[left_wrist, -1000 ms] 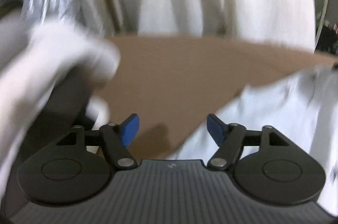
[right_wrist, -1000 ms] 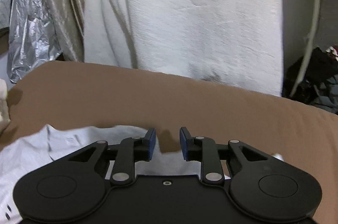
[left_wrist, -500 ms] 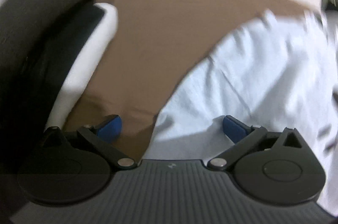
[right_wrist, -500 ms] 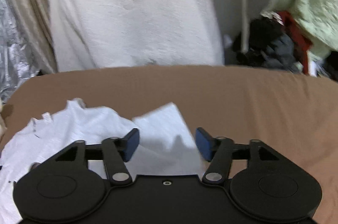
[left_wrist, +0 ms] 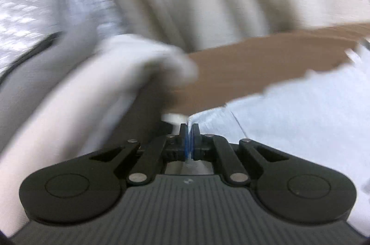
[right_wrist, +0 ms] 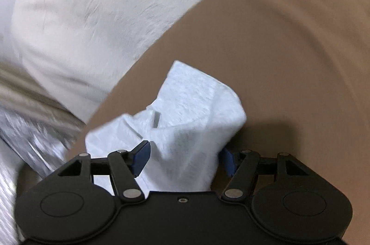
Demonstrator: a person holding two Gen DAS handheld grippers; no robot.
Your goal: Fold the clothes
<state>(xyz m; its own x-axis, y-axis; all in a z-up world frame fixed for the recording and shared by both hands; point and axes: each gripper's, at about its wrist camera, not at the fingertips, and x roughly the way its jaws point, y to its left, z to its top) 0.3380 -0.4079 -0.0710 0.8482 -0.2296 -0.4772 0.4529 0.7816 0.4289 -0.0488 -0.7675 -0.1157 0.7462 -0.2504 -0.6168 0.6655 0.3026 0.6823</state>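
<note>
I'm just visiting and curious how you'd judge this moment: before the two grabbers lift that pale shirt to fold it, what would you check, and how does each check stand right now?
1. Left gripper pinching the pale shirt: ok, its blue pads are pressed together on a cloth edge.
2. Right gripper gripping the shirt: not ok, cloth sits between the jaws but they stand wide open.
3. Shirt lying flat: not ok, it is bunched and raised at the right gripper.
4. Brown surface beyond the shirt free for folding: ok in the right view.
5. White bundle on the left clear of the shirt: cannot tell, the left view is blurred.
</note>
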